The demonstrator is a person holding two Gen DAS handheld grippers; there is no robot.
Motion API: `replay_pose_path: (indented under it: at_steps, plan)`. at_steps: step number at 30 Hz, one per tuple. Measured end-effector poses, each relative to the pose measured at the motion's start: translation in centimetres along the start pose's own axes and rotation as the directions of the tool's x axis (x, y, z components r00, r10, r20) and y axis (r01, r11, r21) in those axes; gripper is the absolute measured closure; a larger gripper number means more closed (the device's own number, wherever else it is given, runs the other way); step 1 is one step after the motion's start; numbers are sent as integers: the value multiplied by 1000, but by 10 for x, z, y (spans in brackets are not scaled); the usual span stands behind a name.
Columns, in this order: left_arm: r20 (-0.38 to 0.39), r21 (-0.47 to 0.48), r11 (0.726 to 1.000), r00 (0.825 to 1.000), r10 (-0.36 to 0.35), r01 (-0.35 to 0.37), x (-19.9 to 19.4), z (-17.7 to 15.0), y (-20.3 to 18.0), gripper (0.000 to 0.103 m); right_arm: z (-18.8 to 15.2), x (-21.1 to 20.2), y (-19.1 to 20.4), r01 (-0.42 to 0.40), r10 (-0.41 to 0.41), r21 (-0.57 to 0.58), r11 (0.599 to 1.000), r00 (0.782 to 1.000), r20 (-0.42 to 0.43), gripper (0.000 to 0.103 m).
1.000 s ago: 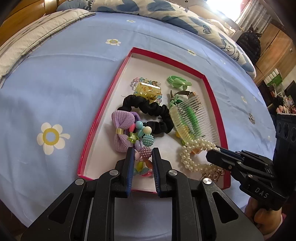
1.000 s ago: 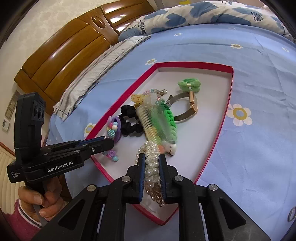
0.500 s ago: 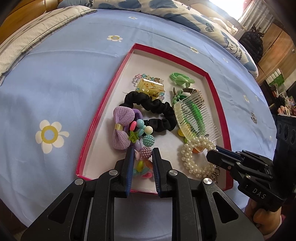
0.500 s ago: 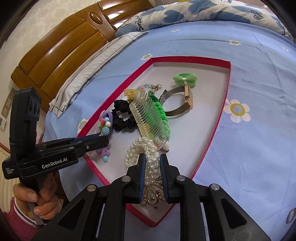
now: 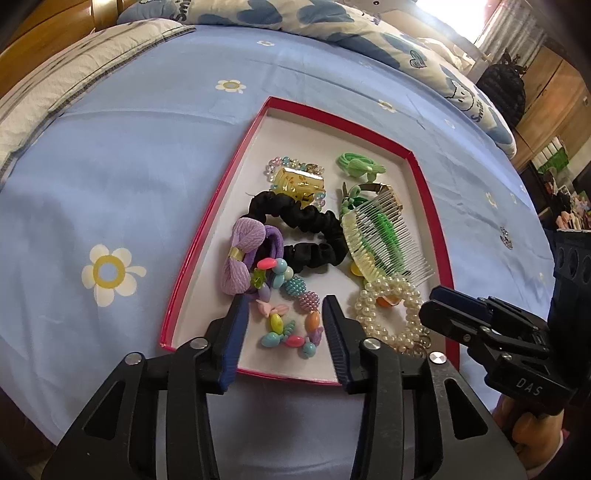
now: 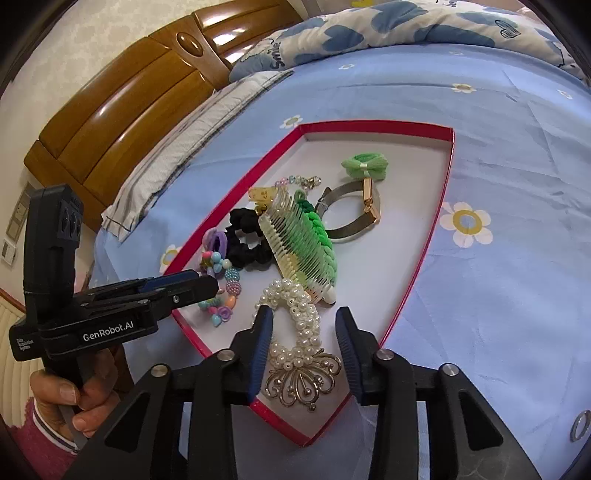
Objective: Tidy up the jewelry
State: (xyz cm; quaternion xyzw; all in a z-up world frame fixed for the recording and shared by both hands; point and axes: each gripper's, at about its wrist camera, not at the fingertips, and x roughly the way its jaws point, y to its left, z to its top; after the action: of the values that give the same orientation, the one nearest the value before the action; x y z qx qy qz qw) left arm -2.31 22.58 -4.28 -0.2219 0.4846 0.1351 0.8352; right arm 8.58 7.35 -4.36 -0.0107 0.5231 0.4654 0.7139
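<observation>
A red-rimmed white tray point(image 5: 207, 236) point(image 6: 439, 221) lies on the blue bed sheet. My left gripper point(image 5: 284, 306) is open, its fingers either side of a colourful bead bracelet point(image 5: 291, 321) that lies at the tray's near end. My right gripper point(image 6: 304, 317) is open around a pearl bracelet point(image 6: 295, 317) with a gold filigree ornament point(image 6: 303, 380), which rests on the tray. The pearl bracelet also shows in the left wrist view point(image 5: 388, 310). Further in lie a purple bow tie point(image 5: 240, 258), a black scrunchie point(image 5: 306, 229) and a green comb point(image 6: 299, 240).
At the tray's far end lie a yellow clip point(image 5: 299, 181), a green bow point(image 6: 365, 166) and a gold-faced watch point(image 6: 351, 218). A wooden headboard point(image 6: 129, 110) and pillows point(image 6: 369, 33) lie beyond. A small metal ring point(image 6: 578, 424) sits on the sheet at right.
Both grippers have opened. The bead bracelet and the pearl bracelet, held a moment ago, now lie loose on the tray between the spread fingers.
</observation>
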Motion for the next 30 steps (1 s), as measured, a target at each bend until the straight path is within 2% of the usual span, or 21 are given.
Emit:
replay_pose_path:
  at_steps: [4, 6, 7, 9, 21, 28, 30]
  plan:
    - [34, -7, 1000, 999, -13, 13, -13, -2, -1, 40, 0, -10, 0, -3, 3, 12, 1000, 1000, 28, 56]
    - [49, -7, 1000, 999, -13, 13, -18, -3, -2, 34, 1, -17, 0, -6, 5, 19, 1000, 999, 51, 46]
    - [54, -8, 1000, 998, -14, 15, -20, -3, -2, 32, 1, -19, -1, -6, 5, 23, 1000, 998, 61, 37]
    - [55, -14, 1000, 998, -11, 12, -22, -4, -1, 28, 1, -26, -2, -14, 11, 33, 999, 996, 88, 35]
    - [66, -73, 997, 998, -18, 23, -37, -17, 7, 24, -8, -49, -7, -57, 42, 95, 994, 987, 158, 23]
    - [81, -71, 997, 996, -27, 33, -50, -24, 2, 24, -16, -59, -4, -76, 57, 102, 992, 982, 180, 22]
    - [83, -76, 997, 996, -26, 32, -53, -26, 0, 20, -18, -62, -2, -81, 61, 103, 991, 981, 183, 22]
